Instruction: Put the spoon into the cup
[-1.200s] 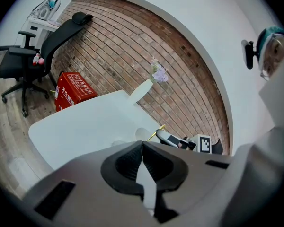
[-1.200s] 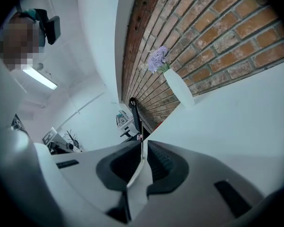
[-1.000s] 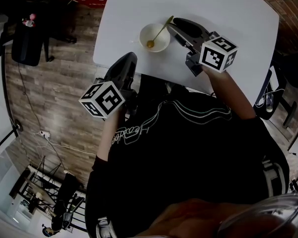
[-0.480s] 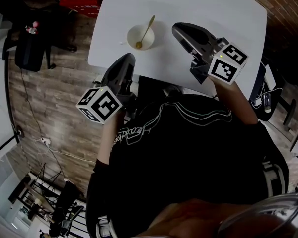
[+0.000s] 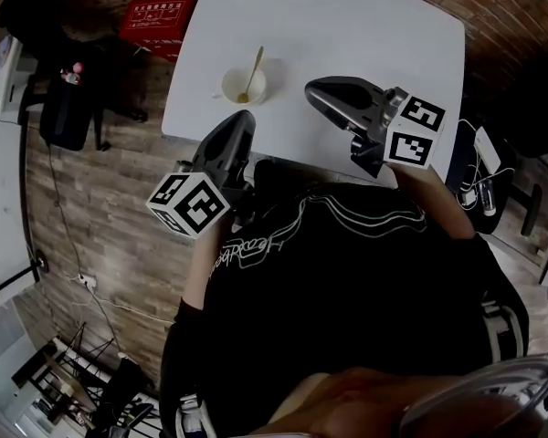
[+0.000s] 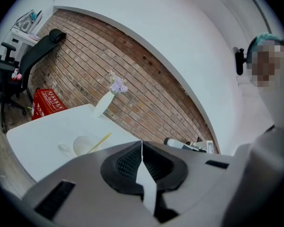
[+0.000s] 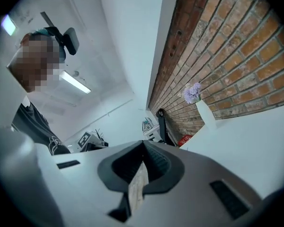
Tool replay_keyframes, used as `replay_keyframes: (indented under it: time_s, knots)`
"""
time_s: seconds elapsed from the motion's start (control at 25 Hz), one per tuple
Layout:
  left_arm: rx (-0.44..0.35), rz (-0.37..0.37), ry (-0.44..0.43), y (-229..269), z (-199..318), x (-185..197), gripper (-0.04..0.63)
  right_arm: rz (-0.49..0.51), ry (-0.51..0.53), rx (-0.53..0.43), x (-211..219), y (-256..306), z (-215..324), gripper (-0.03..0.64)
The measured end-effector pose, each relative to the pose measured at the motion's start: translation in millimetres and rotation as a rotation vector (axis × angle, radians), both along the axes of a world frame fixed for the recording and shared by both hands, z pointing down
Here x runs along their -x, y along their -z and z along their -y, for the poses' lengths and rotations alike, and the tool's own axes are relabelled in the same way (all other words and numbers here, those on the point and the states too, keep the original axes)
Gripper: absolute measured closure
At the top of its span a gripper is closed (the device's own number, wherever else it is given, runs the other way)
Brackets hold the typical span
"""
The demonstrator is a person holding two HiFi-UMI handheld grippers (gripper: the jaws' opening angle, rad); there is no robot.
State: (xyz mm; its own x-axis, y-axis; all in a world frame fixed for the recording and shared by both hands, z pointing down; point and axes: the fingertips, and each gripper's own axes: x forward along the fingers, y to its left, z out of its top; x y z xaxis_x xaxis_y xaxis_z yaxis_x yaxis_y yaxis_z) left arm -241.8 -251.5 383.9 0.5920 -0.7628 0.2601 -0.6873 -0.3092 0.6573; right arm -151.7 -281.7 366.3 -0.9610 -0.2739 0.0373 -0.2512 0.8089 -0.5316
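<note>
A white cup [image 5: 243, 84] stands on the white table [image 5: 347, 35] near its left front corner, with a gold spoon [image 5: 251, 73] leaning inside it. The left gripper view also catches the cup [image 6: 85, 144] and the spoon [image 6: 99, 142]. My left gripper [image 5: 240, 119] is raised just in front of the table's near edge, below the cup, jaws shut with nothing between them. My right gripper [image 5: 312, 91] hangs over the table to the right of the cup, pointing left, shut and empty. Neither touches the cup.
A white vase with purple flowers [image 6: 110, 96] stands at the table's far edge by the brick wall [image 6: 146, 84]. A red box [image 5: 158, 15] and a black office chair [image 5: 59, 99] sit on the wooden floor left of the table.
Both grippers have risen and drawn back from the cup. The right gripper, beside the spoon a second ago, has let go and shut. The cup looks smaller and farther.
</note>
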Motion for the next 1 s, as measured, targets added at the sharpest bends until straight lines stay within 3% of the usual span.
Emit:
replay_keyframes:
  time_s: [0.16, 0.36, 0.64, 1.0]
  knots:
    - [-0.017, 0.01, -0.018, 10.7, -4.8, -13.2, 0.588, -0.007, 0.002, 0.028, -9.2, 2.4, -9.2, 0.62]
    - [-0.054, 0.025, -0.031, 25.5, -7.1, -25.7, 0.588, -0.018, -0.002, -0.003, -16.2, 11.6, -18.0, 0.62]
    - [-0.029, 0.037, -0.05, 24.0, -1.9, -26.2, 0.588, -0.01, -0.01, 0.014, -14.4, 13.9, -10.0, 0.62]
    - [-0.059, 0.054, -0.065, 30.5, -4.3, -37.9, 0.588, 0.004, -0.02, 0.013, -24.6, 14.5, -16.9, 0.62]
